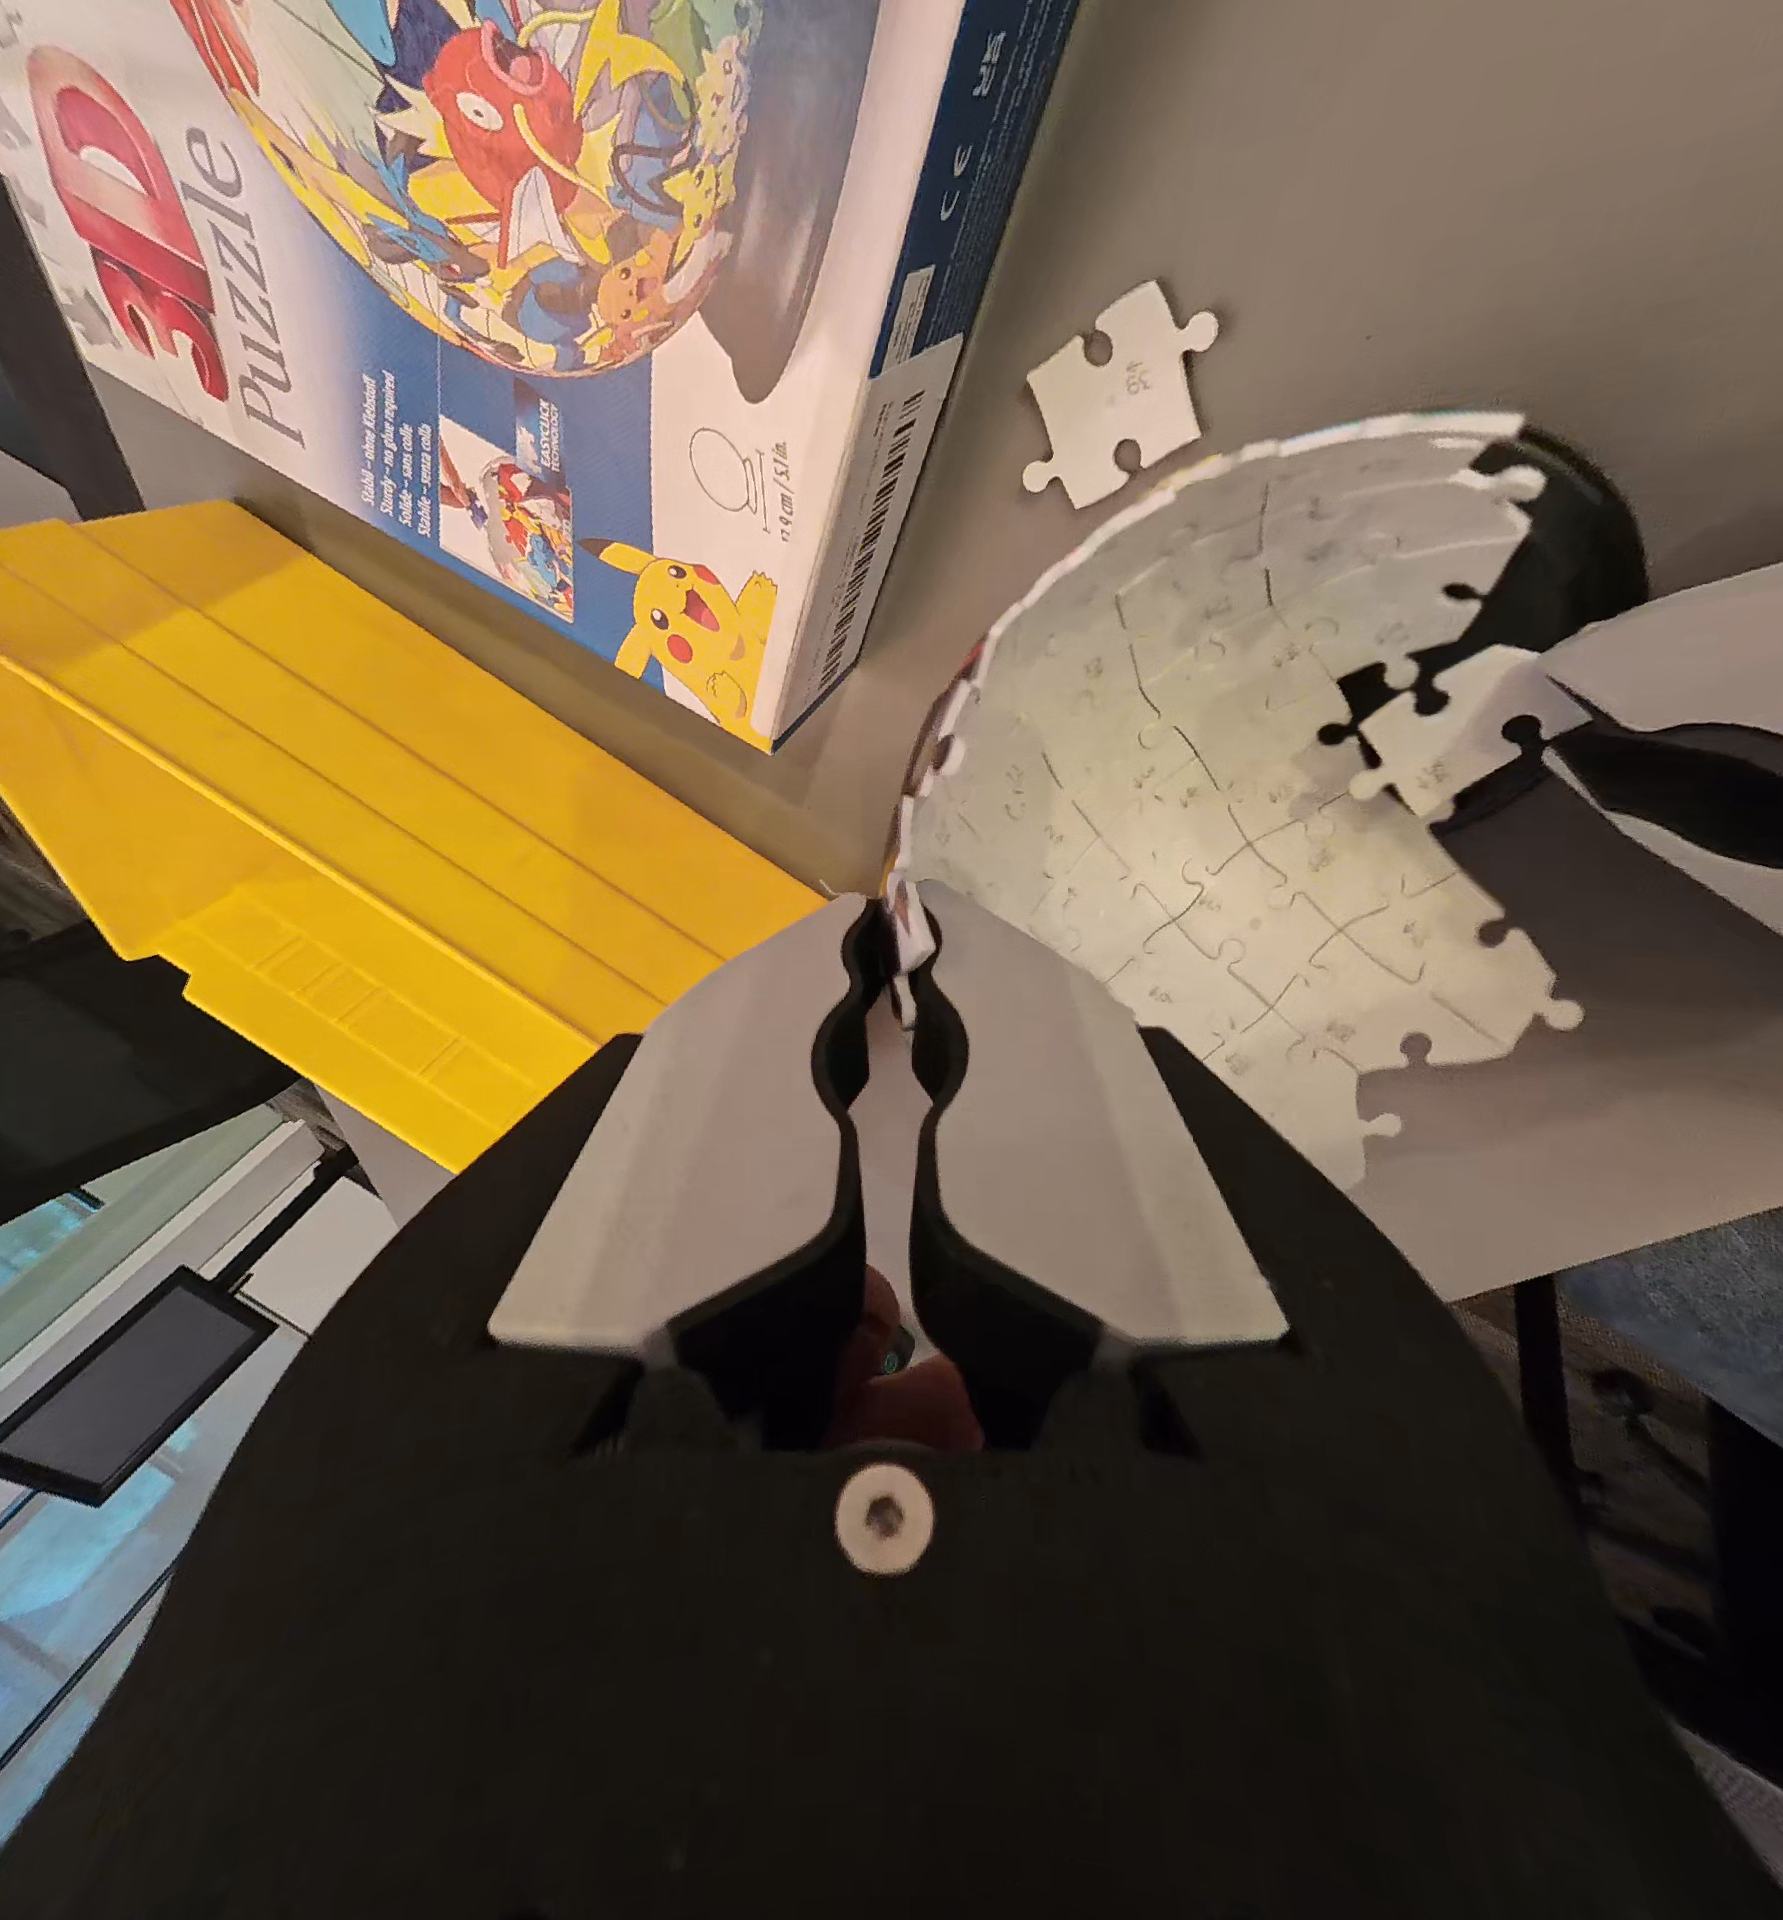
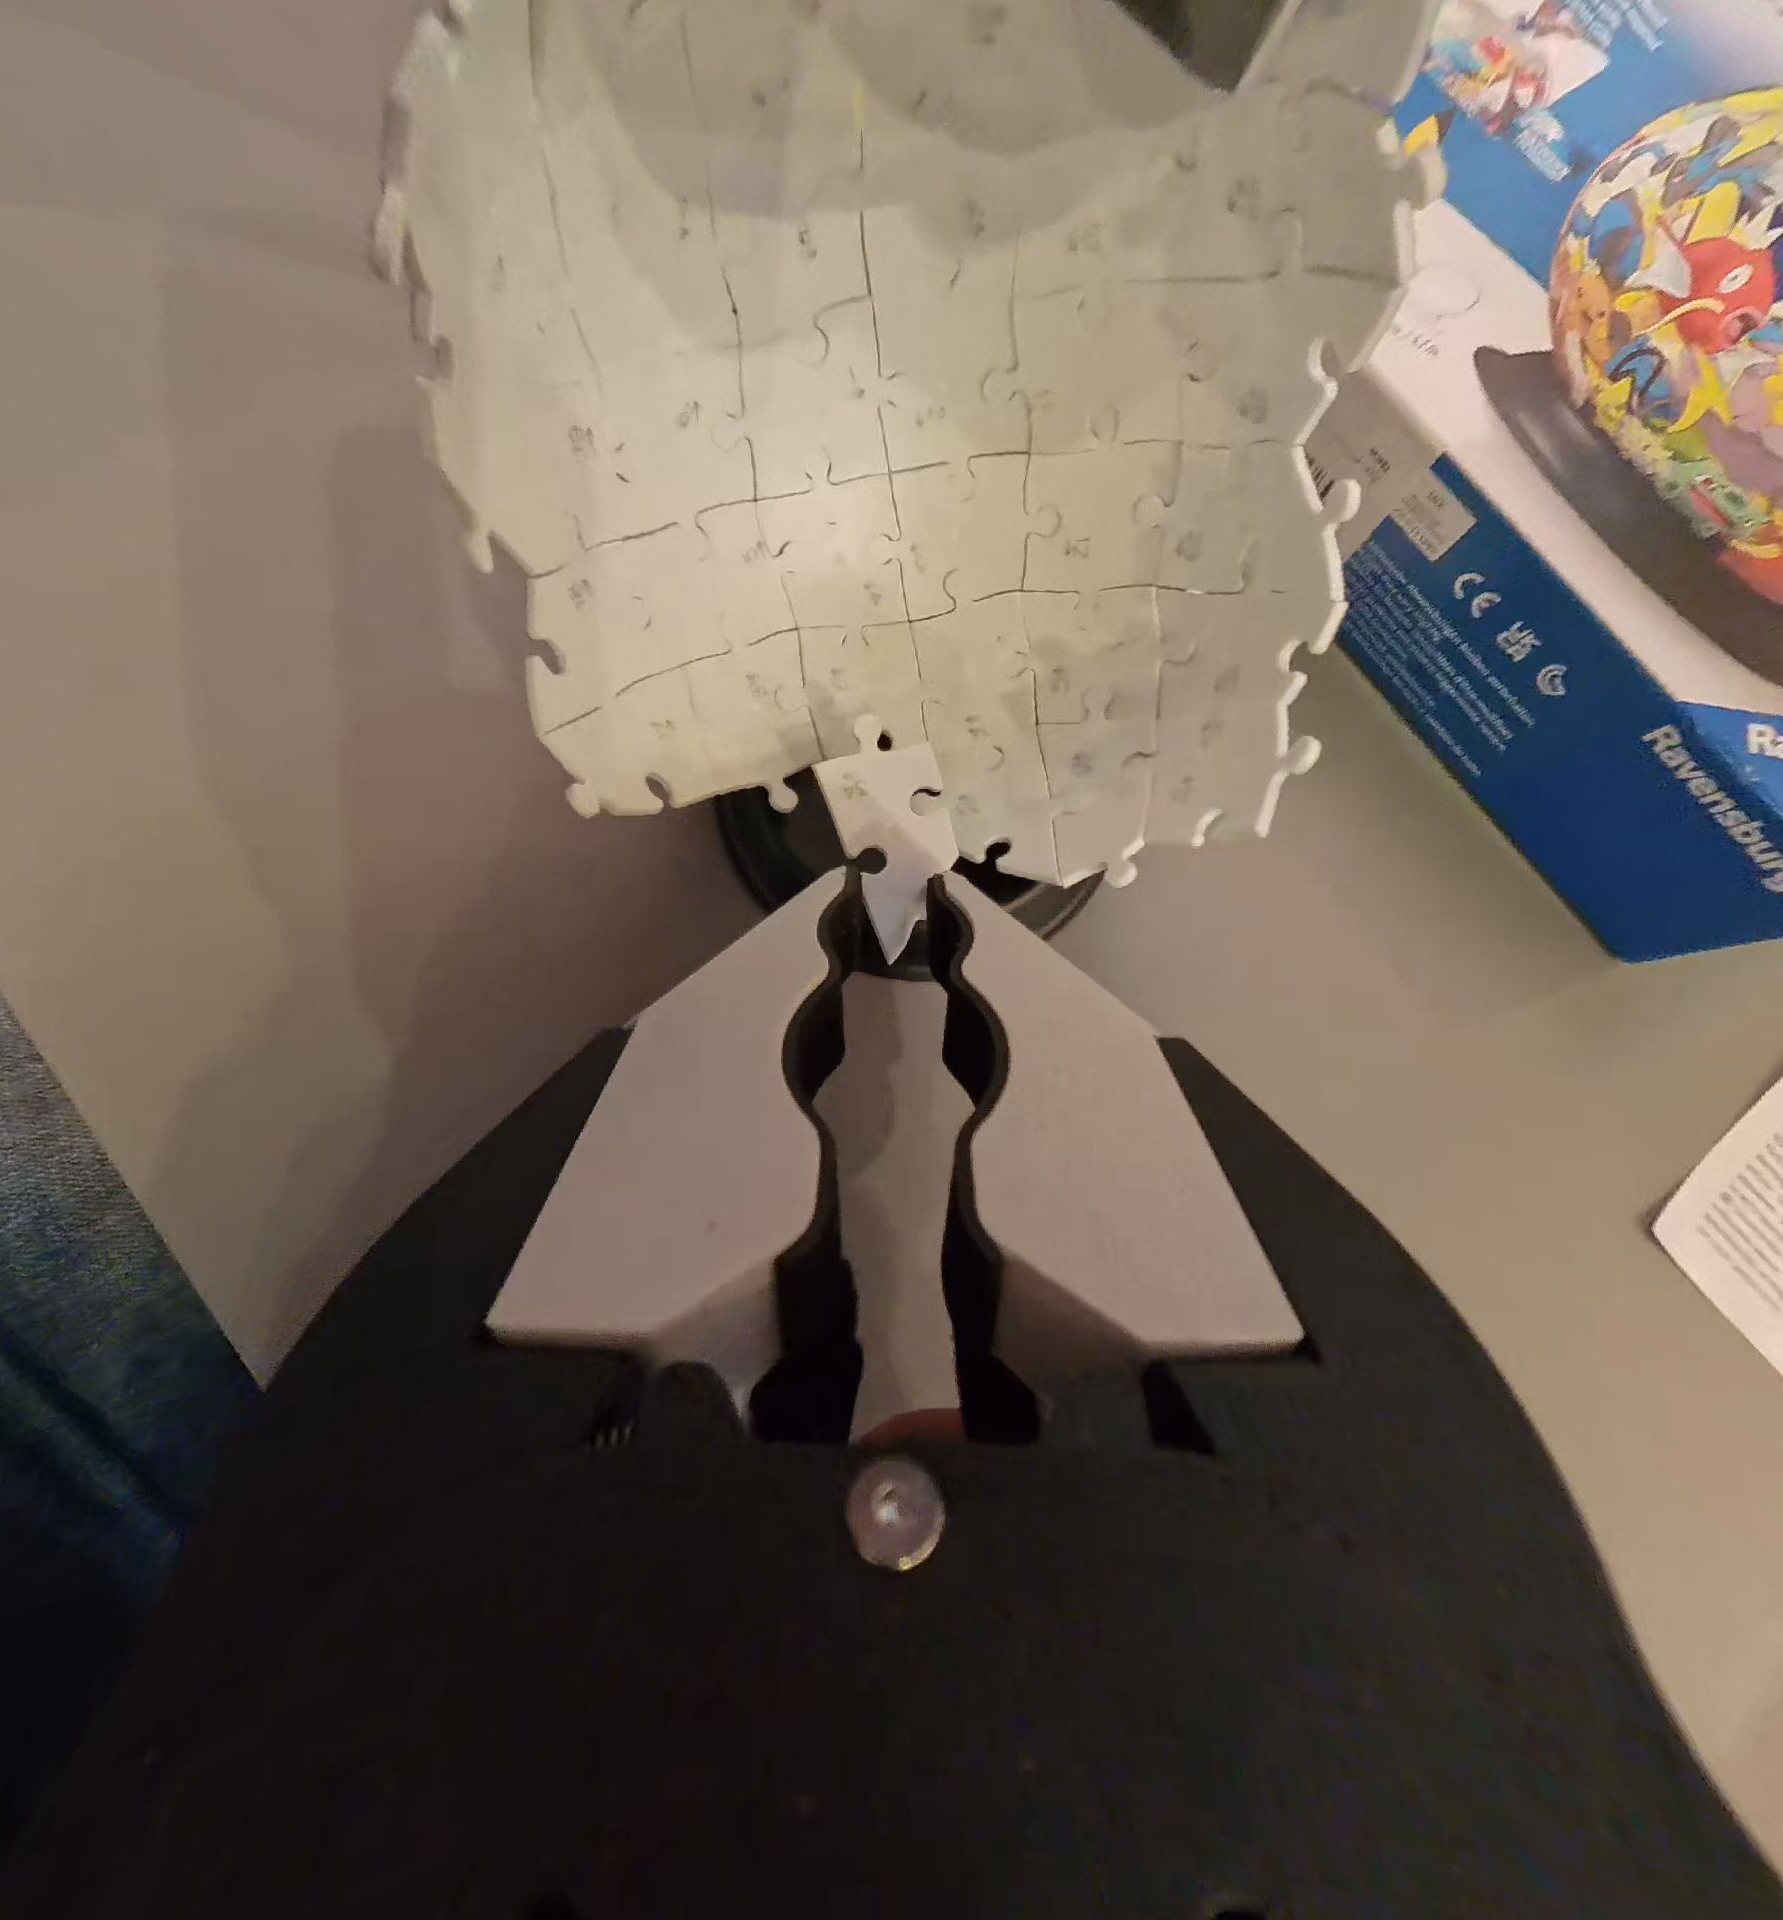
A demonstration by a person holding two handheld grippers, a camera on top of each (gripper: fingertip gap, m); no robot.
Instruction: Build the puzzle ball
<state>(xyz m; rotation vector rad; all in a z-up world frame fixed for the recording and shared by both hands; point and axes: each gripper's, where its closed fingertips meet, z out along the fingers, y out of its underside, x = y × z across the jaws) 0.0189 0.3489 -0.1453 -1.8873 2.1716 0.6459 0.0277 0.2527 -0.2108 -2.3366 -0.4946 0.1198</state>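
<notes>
We see the left gripper [image 1: 892, 940] clamped on the rim of the half-built puzzle ball [image 1: 1209, 790]; the right gripper [image 2: 892, 904] pinches a loose piece [image 2: 892, 805] against its edge, over the desk [image 2: 191, 520].

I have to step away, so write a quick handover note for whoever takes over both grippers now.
Left gripper: shut on the rim of the half-built puzzle shell, holding it steady.
Right gripper: shut on a loose puzzle piece, held at the shell's open edge, not yet clicked in.
On the table: one spare piece face down beside the puzzle box; a black stand sits behind the shell.
Done: a large curved section is joined.
Left: seat the held piece, add the spare piece, close the ball.
</notes>
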